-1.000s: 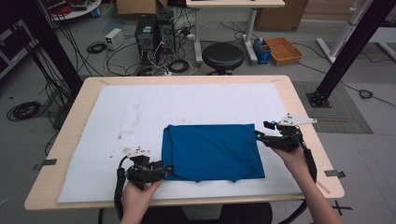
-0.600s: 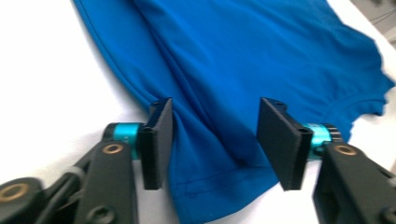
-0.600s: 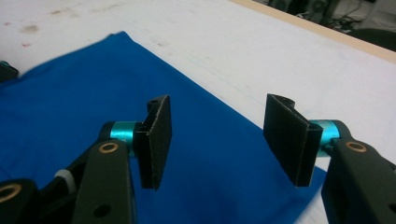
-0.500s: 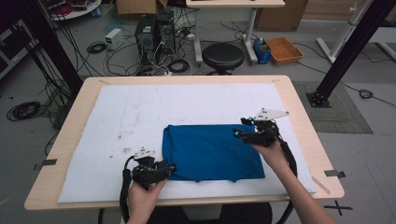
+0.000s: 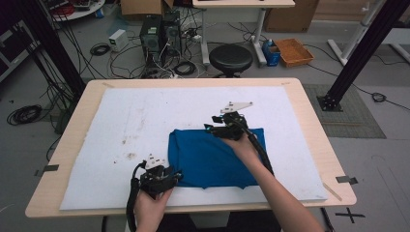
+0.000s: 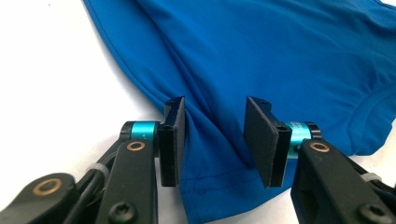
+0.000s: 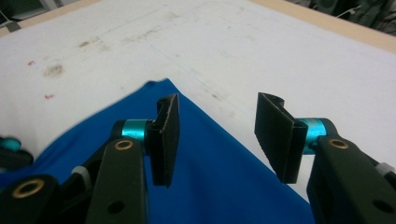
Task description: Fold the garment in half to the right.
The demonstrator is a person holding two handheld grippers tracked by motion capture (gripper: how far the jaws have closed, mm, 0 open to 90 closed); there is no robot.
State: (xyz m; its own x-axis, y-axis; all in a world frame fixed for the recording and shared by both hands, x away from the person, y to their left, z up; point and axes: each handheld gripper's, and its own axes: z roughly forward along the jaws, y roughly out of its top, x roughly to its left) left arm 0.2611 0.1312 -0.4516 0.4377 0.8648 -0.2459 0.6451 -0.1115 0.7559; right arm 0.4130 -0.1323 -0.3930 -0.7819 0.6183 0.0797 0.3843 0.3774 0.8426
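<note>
1. On the worktop (image 5: 309,145), over a white mat (image 5: 121,121), lies a folded blue cloth (image 5: 212,157), toward the person's side and right of the middle.
2. At the cloth's near left corner sits the left tool (image 5: 178,177). Its jaws have just been closing and now stand partly open, with a raised fold of the cloth (image 6: 215,126) between them. In the left gripper view one pad (image 6: 175,140) touches the fabric while the other stands clear of it, so the cloth is not yet pinched.
3. Above the cloth's far edge, near its middle, is the right tool (image 5: 209,129). Its jaws have also just been closing and are partly open with nothing clamped. In the right gripper view they straddle the cloth's edge (image 7: 224,168), blue fabric under one jaw and white mat under the other; whether the pads touch the cloth, I cannot tell.
</note>
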